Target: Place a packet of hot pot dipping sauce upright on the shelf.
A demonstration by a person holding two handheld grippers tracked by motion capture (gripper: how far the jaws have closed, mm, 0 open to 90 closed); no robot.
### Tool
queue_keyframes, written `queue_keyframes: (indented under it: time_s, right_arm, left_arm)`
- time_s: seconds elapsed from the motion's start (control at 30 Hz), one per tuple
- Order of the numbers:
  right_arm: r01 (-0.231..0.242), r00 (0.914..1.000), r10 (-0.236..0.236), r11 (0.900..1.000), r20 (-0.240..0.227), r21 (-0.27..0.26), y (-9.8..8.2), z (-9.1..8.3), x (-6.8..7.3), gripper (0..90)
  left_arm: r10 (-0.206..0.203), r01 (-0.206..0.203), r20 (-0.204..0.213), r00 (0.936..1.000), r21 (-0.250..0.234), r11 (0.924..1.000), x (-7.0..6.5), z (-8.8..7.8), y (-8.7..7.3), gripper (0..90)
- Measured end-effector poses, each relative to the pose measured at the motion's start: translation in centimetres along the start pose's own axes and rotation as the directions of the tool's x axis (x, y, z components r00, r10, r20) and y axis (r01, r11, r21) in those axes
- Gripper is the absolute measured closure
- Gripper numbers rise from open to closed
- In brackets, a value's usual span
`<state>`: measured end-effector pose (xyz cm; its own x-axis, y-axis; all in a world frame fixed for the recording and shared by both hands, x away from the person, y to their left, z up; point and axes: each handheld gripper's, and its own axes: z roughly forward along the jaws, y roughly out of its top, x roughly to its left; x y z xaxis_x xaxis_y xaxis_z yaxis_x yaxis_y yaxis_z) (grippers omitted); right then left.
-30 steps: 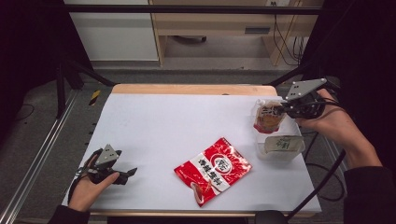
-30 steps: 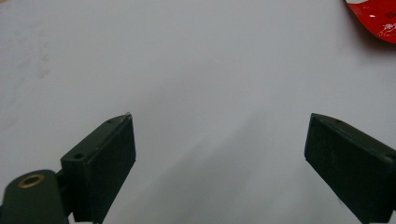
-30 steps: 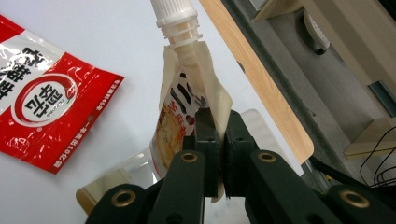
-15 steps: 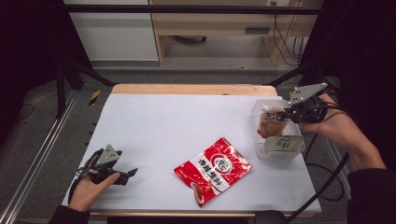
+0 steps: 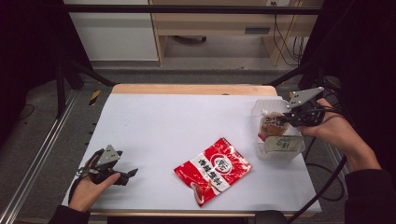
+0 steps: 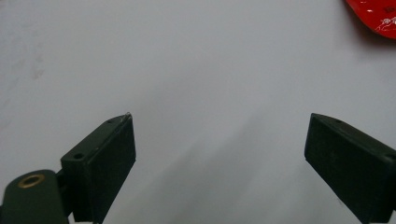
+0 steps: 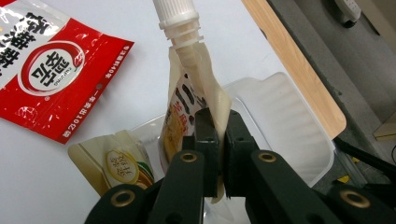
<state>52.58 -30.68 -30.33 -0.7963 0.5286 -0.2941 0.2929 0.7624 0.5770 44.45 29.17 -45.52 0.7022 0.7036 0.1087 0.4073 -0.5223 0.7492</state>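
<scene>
Spouted pouch (image 7: 194, 100), cream-coloured with a white screw cap, held by its edge between the pressed-together jaws of the right gripper (image 7: 216, 135); in the high view the pouch (image 5: 271, 125) hangs at the right side of the surface, over the clear plastic tray (image 5: 264, 105). A second, similar pouch (image 5: 280, 144) with a green-and-gold label already lies in the near end of the tray, just beside the held one. The step in hand appears to be the placing of the held pouch into the tray: the pouch seems low over the tray's open part, but whether its bottom touches the floor cannot be told. The next move would call for lowering it into the free space beside the pouch already there, then spreading the jaws and drawing clear without dragging it out. The red snack bag (image 5: 213, 169) lies flat on the white surface (image 5: 163, 126), well apart from the tray, probably the next thing to fetch. The left gripper (image 5: 122, 176) rests at the near left corner, jaws spread wide and holding nothing.
</scene>
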Motion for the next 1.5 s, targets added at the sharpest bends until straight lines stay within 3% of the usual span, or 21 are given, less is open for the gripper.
queue_keyframes:
  time_s: [0.63, 0.97, 1.07, 1.23, 1.5]
  right_arm:
    - [-0.036, 0.9984, 0.038, 0.998, -0.042, 0.047, -1.1, 2.1, 0.0, 86.6]
    - [-0.030, 0.9978, 0.035, 0.996, -0.056, 0.085, -1.3, 2.9, 0.4, 82.2]
    - [-0.056, 0.9970, 0.059, 0.997, -0.050, 0.058, -1.2, 2.4, 0.4, 74.8]
    - [-0.105, 0.9945, 0.105, 0.994, 0.011, 0.009, -0.2, 1.0, 0.6, 53.3]
    - [-0.059, 0.9961, 0.063, 0.997, 0.063, -0.057, 2.8, -0.6, 2.9, 37.0]
  left_arm:
    - [0.005, -0.005, 0.001, 1.0000, 0.006, 1.0000, -0.1, 0.1, 0.0, 8.6]
    - [0.006, -0.006, 0.001, 1.0000, 0.006, 1.0000, -0.1, 0.1, 0.0, 8.7]
    - [0.006, -0.006, 0.001, 1.0000, 0.007, 1.0000, -0.1, 0.1, 0.0, 8.6]
    - [0.007, -0.007, 0.001, 1.0000, 0.007, 1.0000, -0.1, 0.1, 0.0, 8.6]
    - [0.010, -0.010, 0.000, 1.0000, 0.007, 0.9999, -0.2, 0.1, 0.0, 8.6]
